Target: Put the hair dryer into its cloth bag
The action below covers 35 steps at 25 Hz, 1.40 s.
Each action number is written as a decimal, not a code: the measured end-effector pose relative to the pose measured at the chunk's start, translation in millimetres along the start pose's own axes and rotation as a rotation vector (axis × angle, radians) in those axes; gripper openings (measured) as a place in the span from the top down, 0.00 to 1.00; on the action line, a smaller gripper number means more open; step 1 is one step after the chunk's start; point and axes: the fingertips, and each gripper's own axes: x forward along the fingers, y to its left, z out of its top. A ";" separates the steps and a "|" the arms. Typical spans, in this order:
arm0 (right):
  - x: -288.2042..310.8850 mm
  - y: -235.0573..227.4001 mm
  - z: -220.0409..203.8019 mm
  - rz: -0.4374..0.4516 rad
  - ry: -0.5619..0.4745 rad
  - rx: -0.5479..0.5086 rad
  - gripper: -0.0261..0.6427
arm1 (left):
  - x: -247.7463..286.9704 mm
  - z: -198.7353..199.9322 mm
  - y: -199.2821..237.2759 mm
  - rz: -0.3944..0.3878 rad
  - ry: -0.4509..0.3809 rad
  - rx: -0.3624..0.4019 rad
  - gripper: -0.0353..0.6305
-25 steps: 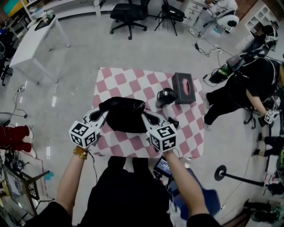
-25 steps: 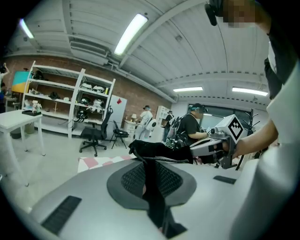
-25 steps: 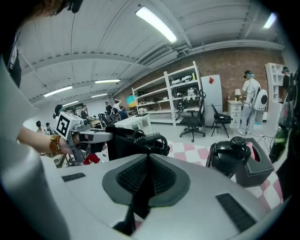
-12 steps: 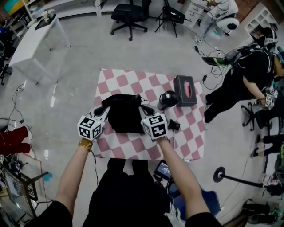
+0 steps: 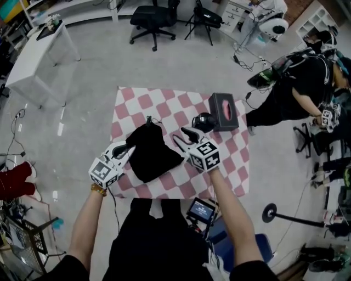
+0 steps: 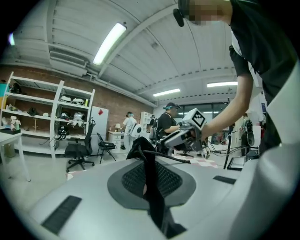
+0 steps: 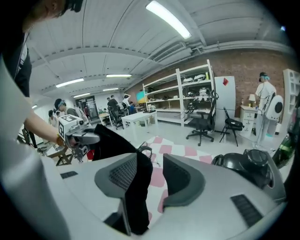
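Head view: a table (image 5: 239, 176) is seen from above, covered by a pink-and-white checked cloth (image 5: 164, 99). The person's two arms reach in over its near edge.
Cloth bag: the cloth bag (image 5: 151, 156) is black and limp. It sits over the near-left part of the checked cloth, between the two tools. Whether it rests on the table or hangs clear of it cannot be told.
Left tool: the left tool (image 5: 128, 147) is at the bag's left edge. In the left gripper view its jaws are pressed together, with a fold of the black bag cloth pinched between them.
Right tool: the right tool (image 5: 184, 136) is just beside the bag's right edge. In the right gripper view its jaws stand spread, and the checked cloth shows through the gap. Black bag cloth lies against the inner face of one jaw only.
Hair dryer: the hair dryer (image 5: 204, 122) is black. It stands on the table to the right of the bag and just beyond the right tool. It is outside the bag, and neither tool touches it.
Tissue box: the tissue box (image 5: 225, 110) is dark grey with a pink slot. It is just beside the hair dryer, on its far right side.
Screen: a small lit screen (image 5: 201, 210) shows below the table's near edge, beside the right arm.
Room: a black office chair (image 5: 151, 13) stands beyond the table and a white desk (image 5: 38, 49) stands far left. A person in black (image 5: 299, 82) bends over at the right.
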 end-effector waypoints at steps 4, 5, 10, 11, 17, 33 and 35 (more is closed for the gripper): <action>24.6 -0.9 8.7 0.061 0.022 0.025 0.72 | -3.1 1.0 -7.2 -0.015 -0.028 -0.061 0.91; 31.8 1.8 6.0 0.074 0.044 0.020 0.72 | -5.4 -2.6 -1.3 0.015 -0.031 -0.090 0.91; 49.7 16.6 -50.5 0.103 0.208 0.001 0.72 | -21.1 -44.9 32.5 0.184 0.048 -0.193 0.91; 51.8 22.4 -65.5 0.121 0.254 -0.006 0.71 | -24.6 -52.0 40.3 0.220 0.068 -0.209 0.90; 60.4 67.0 -139.4 0.270 0.478 -0.019 0.65 | -39.1 -90.4 83.9 0.361 0.165 -0.357 0.90; 165.8 61.4 -50.8 0.252 0.344 -0.196 0.71 | -88.4 -137.1 68.3 0.407 0.220 -0.614 0.66; 180.0 62.0 -53.5 0.262 0.367 -0.163 0.71 | -79.3 -137.8 58.6 0.378 0.227 -0.615 0.66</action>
